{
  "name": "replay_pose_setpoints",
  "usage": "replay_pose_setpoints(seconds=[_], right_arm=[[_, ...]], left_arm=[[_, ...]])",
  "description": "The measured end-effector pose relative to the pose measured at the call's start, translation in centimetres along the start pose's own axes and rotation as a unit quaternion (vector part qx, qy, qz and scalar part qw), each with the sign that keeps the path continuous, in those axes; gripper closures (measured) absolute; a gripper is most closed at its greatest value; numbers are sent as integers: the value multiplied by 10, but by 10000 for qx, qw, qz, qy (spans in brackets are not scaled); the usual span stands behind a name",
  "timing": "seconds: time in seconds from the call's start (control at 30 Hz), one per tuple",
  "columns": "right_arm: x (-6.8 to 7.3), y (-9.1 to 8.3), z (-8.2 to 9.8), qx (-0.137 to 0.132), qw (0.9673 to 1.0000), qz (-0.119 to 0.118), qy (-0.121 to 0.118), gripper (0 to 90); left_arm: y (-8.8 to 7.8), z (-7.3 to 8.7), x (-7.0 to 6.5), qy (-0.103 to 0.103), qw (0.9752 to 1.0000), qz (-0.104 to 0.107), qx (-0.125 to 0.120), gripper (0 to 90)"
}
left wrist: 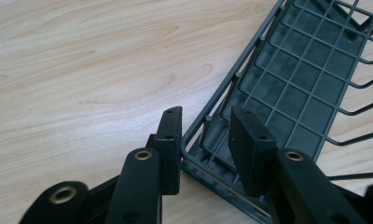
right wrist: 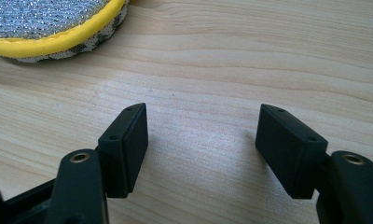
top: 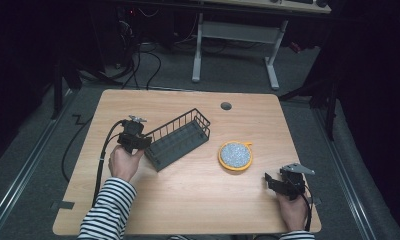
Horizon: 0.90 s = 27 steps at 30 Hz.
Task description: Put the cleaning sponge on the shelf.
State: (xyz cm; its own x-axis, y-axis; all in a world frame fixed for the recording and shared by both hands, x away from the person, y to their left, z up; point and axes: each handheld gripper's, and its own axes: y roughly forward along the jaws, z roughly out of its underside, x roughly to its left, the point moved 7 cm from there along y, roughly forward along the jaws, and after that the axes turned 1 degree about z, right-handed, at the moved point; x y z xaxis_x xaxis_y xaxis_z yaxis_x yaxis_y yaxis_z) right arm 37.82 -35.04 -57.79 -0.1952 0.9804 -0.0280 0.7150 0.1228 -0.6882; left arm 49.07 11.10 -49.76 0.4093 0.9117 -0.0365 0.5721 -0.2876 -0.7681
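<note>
Wire basket, corner clamped by left gripper, on table

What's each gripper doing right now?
Left gripper: shut on the wire basket, one of its fingers on each side of the corner rim.
Right gripper: open, holding nothing.

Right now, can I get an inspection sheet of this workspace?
Surface: wooden table, cable hole near far edge.
Job's things: dark wire basket, one end lifted off the table.
Clutter: round yellow-rimmed scrubber, flat, apart from basket.
Tools: left tool shut on basket's corner rim; right tool open, nothing between jaws.
Cables: one trails from each tool.
Surroundings: dark room, a desk's white legs beyond, cables on floor.
</note>
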Motion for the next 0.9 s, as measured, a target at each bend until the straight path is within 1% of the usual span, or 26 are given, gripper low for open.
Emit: replay_pose_setpoints(seconds=[0.07,0.3,0.33,0.4,0.43,0.5,0.7,0.77,0.9], right_arm=[[0,0,0,0,10000,0,-1,345],[0,0,0,-1,10000,2,1,344],[0,0,0,-1,10000,1,0,344],[0,0,0,-1,10000,1,1,345],[0,0,0,-1,10000,1,-1,345],[0,0,0,-1,10000,2,1,344],[0,0,0,0,10000,0,1,345],[0,0,0,0,10000,-1,1,344],[0,0,0,-5,10000,-2,-8,344]], left_arm=[[-2,3,-3,-31,10000,15,-35,658],[-10,13,-12,-39,9999,17,-107,656],[-12,16,-15,-9,9999,-7,-125,655],[-14,18,-17,7,9999,-19,-159,655],[-16,21,-19,18,9998,3,-218,651],[-18,24,-21,14,9997,37,-247,650],[-25,33,-29,67,9995,114,-279,643],[-26,34,-30,58,9995,116,-299,642],[-30,39,-35,24,9990,139,-421,639]])
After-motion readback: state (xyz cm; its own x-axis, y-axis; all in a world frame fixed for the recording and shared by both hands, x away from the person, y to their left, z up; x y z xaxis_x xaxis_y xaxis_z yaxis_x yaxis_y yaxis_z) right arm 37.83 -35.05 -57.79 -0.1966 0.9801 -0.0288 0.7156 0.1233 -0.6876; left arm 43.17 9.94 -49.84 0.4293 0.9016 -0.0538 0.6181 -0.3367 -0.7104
